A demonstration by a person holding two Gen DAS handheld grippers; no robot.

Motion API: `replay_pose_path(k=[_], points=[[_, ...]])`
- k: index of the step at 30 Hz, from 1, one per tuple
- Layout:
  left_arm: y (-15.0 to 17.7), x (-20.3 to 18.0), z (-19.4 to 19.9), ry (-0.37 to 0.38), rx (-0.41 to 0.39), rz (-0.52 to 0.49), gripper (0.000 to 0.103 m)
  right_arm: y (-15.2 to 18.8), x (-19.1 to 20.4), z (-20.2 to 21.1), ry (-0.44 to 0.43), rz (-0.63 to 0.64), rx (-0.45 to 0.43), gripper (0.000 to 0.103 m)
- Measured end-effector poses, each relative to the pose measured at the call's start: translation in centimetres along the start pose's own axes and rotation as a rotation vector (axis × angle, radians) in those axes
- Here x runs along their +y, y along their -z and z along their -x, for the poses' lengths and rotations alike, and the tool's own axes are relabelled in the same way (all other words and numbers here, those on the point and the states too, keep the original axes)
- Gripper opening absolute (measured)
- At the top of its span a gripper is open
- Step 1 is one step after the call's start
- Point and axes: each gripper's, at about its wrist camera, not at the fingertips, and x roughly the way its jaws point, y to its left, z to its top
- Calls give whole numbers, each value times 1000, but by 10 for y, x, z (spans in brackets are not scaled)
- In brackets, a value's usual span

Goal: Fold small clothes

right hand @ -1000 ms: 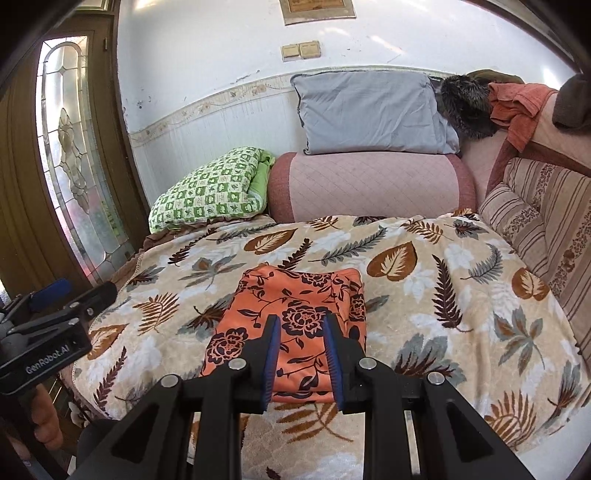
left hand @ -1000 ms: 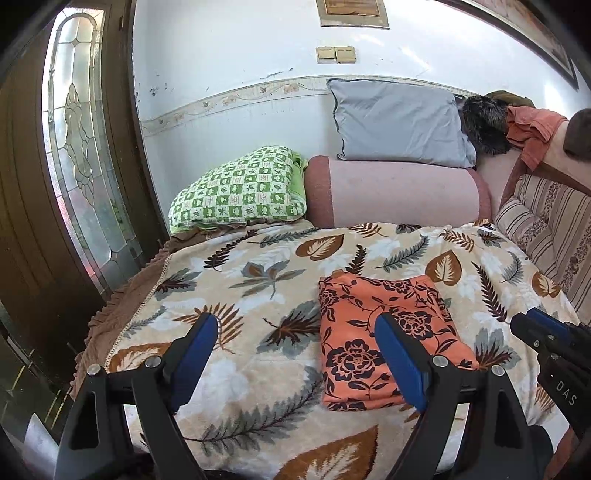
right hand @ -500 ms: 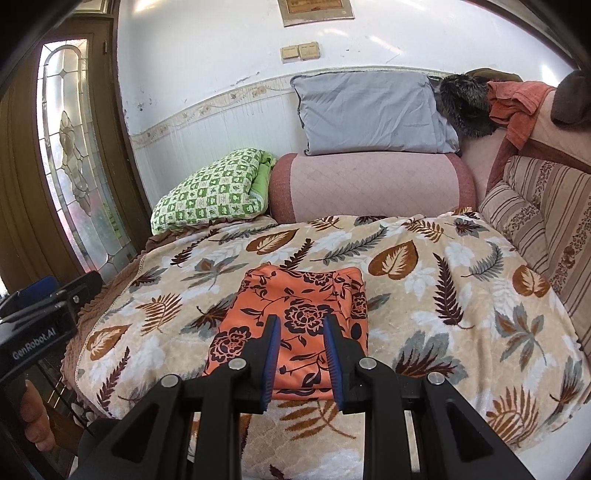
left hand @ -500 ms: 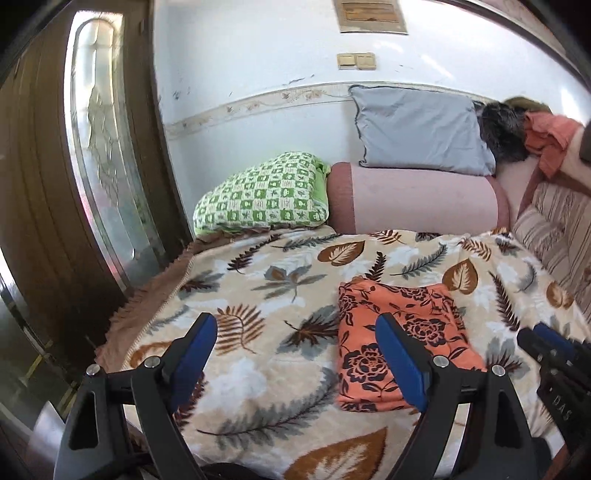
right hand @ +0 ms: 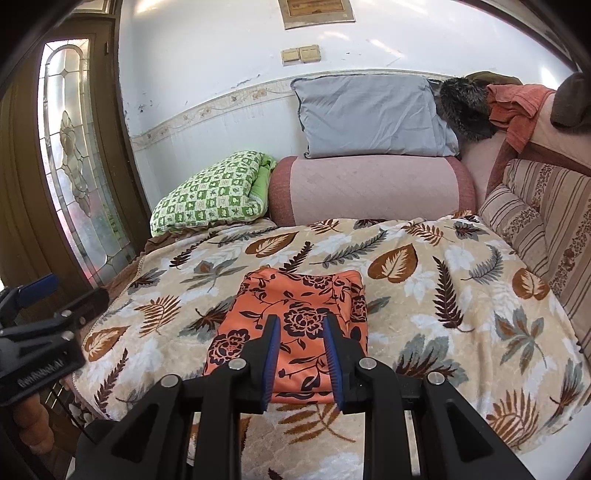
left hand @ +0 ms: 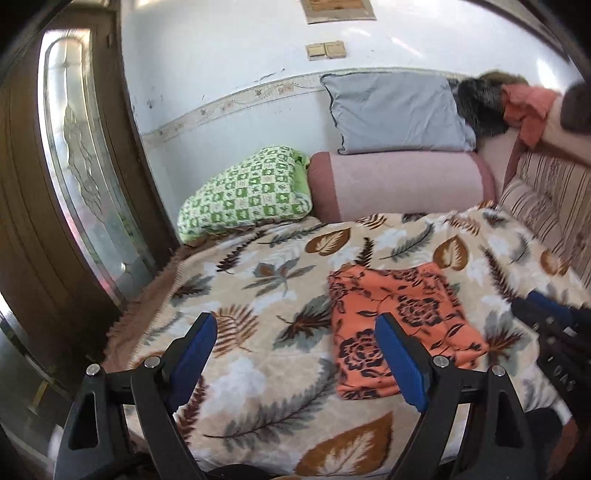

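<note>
My right gripper's fingers cover the near middle of the orange cloth, so I can't tell whether they touch it. My left view cuts the right gripper off at its edge. The frame on the wall is cropped at the top, its content unreadable. The dark furry heap I can't identify.

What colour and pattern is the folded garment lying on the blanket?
The folded garment is orange with dark floral print; the right wrist view shows it best.
</note>
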Motion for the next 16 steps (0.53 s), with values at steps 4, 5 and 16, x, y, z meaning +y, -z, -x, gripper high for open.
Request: replay_pose_path(k=[4, 5, 16], points=[[0, 12, -6, 37, 18, 62, 88, 1, 2, -2, 4, 5, 6, 27], [1, 15, -8, 30, 21, 69, 88, 2, 4, -3, 4, 7, 7, 27], [7, 42, -19, -3, 24, 121, 88, 2, 29, -3, -17, 37, -15, 27]])
